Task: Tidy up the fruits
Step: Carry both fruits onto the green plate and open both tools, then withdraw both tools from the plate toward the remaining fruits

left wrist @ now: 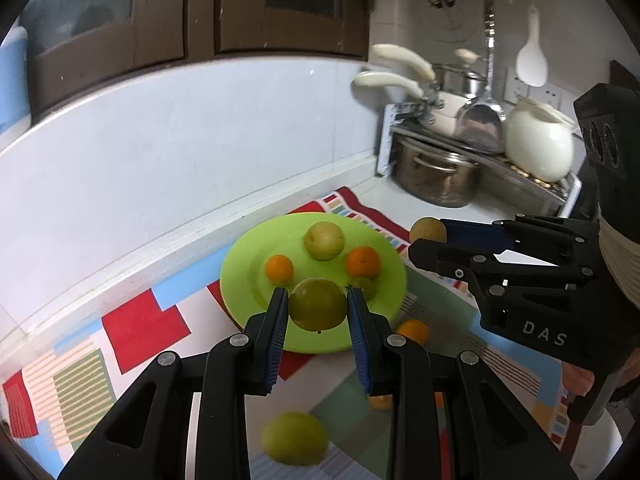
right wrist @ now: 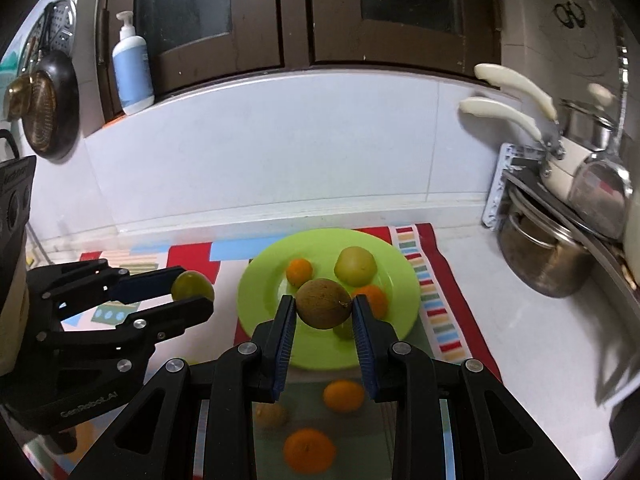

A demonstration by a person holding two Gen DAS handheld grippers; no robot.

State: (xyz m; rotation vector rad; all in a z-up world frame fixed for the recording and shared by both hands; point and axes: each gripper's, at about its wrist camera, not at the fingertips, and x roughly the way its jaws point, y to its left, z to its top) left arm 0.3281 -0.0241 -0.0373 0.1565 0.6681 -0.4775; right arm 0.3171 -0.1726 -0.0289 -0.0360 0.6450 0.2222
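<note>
A lime green plate [left wrist: 240, 276] [right wrist: 256, 300] lies on a patterned cloth and holds two oranges [left wrist: 279, 269] [left wrist: 362, 262], a yellow-green fruit [left wrist: 324, 240] [right wrist: 355, 266] and a small green fruit. My left gripper [left wrist: 318, 300] [right wrist: 188, 294] is shut on a green fruit [left wrist: 318, 309] [right wrist: 192, 285], held above the plate's near edge. My right gripper [right wrist: 323, 308] [left wrist: 426, 238] is shut on a brown fruit [right wrist: 323, 303] [left wrist: 427, 230], held above the plate. Loose on the cloth lie a green fruit [left wrist: 295, 438], oranges [right wrist: 343, 395] [right wrist: 309, 450] and a brown fruit [right wrist: 273, 414].
A metal rack [left wrist: 532, 184] with a steel pot [left wrist: 436, 176] [right wrist: 540, 256], pans and a white jug [left wrist: 538, 144] stands at the right. A white tiled wall [left wrist: 200, 140] runs behind the cloth [left wrist: 140, 328]. A blue pump bottle [right wrist: 132, 72] stands on the ledge.
</note>
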